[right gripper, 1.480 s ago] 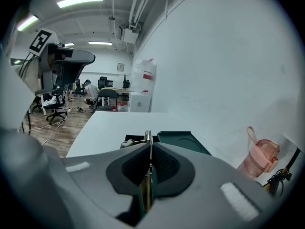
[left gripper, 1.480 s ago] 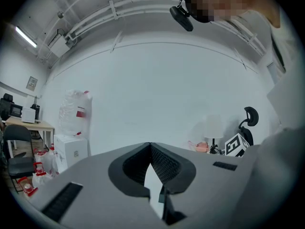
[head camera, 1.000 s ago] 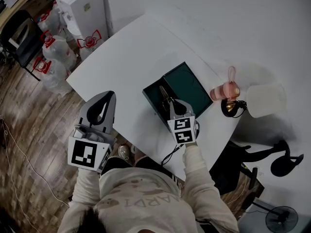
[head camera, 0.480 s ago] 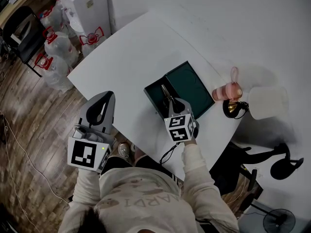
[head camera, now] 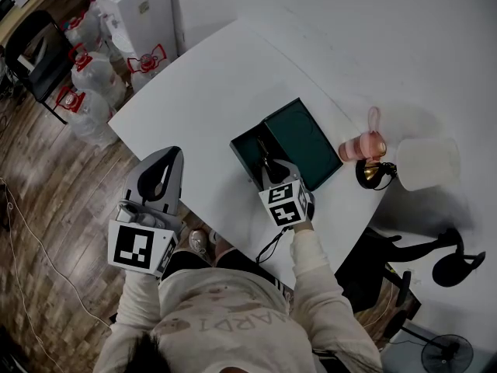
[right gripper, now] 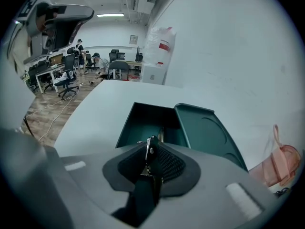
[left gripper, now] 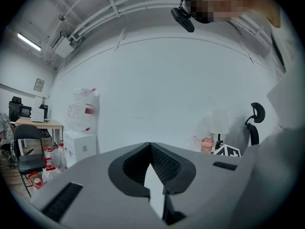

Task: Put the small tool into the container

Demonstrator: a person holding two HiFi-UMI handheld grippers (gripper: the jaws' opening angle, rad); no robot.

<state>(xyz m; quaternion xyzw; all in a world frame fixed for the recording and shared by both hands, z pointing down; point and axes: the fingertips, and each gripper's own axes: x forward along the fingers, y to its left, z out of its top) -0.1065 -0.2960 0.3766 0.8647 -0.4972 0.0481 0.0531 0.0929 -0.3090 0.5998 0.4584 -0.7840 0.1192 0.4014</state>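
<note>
- My left gripper [head camera: 174, 155] is off the near table edge at 9 o'clock of my right one, well apart from it. In the left gripper view [left gripper: 150, 146] its tips meet with nothing between them; it is closed and empty.
- My right gripper [head camera: 268, 166] sits at the near edge of the white table [head camera: 202, 92], tilted down and pointing to 12 o'clock, with its marker cube toward me.
- Its jaws have just been opening. In the right gripper view [right gripper: 151, 146] the small tool [right gripper: 149, 152] stands upright between the pads and leans on the right pad. A dark gap shows on the left side, so the grip is loosened, not clamped.
- The tool's top end is just over the near rim of the container [right gripper: 143, 120].
- The container [head camera: 247, 152] is a dark green box touching my right tips at 12 o'clock, with its compartment open.
- A pale narrow thing lies inside against the lid-side wall; I can't tell what it is.
- The lid [head camera: 301, 137] is swung open at 1 o'clock of the compartment, hinged beside it. In the right gripper view [right gripper: 209, 132] it slants up.
- A pink bottle [head camera: 359, 146] is at 3 o'clock of the lid, just beside it.
- A lamp with a white shade [head camera: 427, 163] is at 3 o'clock of the bottle, with its black base near the bottle.
- Water jugs [head camera: 89, 72] stand on the wood floor at 10 o'clock, past the far left table corner.
- A white box [head camera: 140, 10] is behind the jugs at 11 o'clock.
</note>
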